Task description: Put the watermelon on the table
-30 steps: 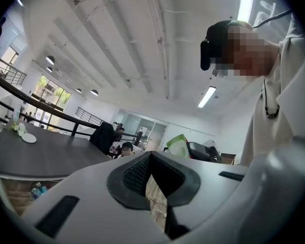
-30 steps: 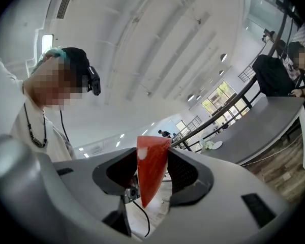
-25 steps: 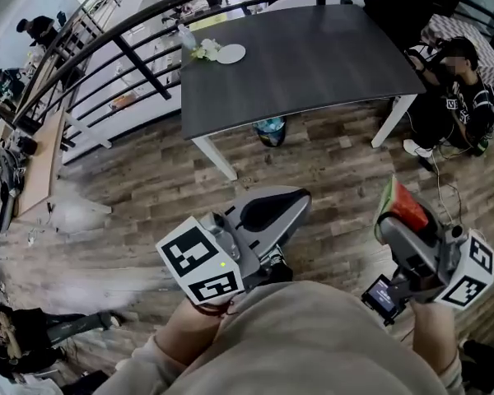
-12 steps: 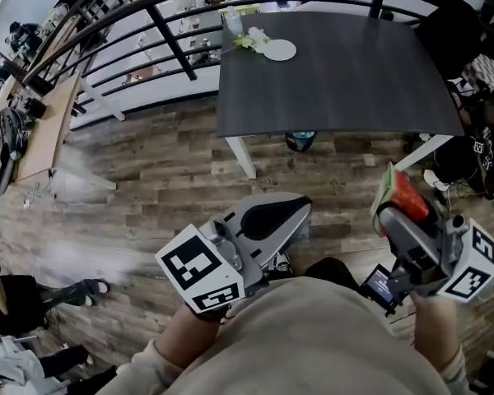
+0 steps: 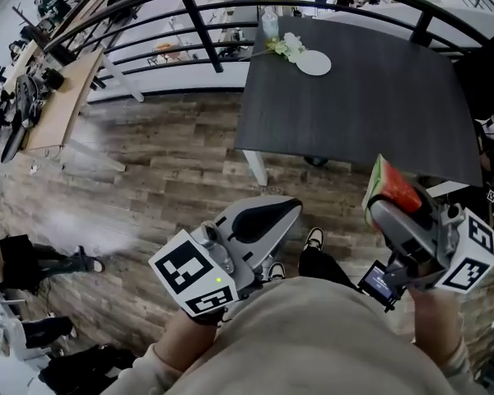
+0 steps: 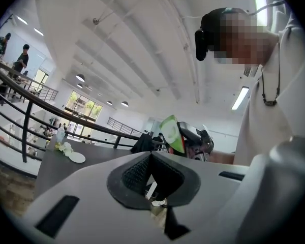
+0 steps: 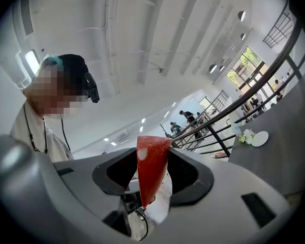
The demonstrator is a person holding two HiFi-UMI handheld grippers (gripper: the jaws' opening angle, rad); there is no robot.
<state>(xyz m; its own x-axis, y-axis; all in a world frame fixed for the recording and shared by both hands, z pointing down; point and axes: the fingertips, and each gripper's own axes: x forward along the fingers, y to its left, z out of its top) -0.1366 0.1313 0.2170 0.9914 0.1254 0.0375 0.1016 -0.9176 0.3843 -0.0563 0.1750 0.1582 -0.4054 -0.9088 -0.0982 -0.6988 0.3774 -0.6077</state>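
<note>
Left gripper [image 5: 290,207]: grey jaws together, with nothing between them.

Right gripper [image 5: 389,214]: jaws clamped on the watermelon [image 5: 385,186], a wedge-shaped slice held narrow edge inward. The red flesh is bordered by a pale band and a green rind. The slice hangs in the air above the wooden floor [image 5: 173,171], near the front edge of the dark table [image 5: 362,113] and not on it.

Head view: shows both grippers from above and the slice's rind on its left side. The far end of the table carries a white plate [image 5: 314,62] and a small bunch of flowers [image 5: 286,46], with a black railing [image 5: 202,31] behind. One shoe [image 5: 314,239] shows between the grippers.

Left gripper view: looks sideways along its closed jaws. It catches the rind of the slice edge-on in the other gripper, beside the person's pale top [image 6: 279,111].

Right gripper view: shows only the cut face, a red triangle tapering downward between the black pads [image 7: 183,174]. A pale spot marks its upper left corner. A white ceiling [image 7: 157,34] lies beyond, which the head view does not show.
</note>
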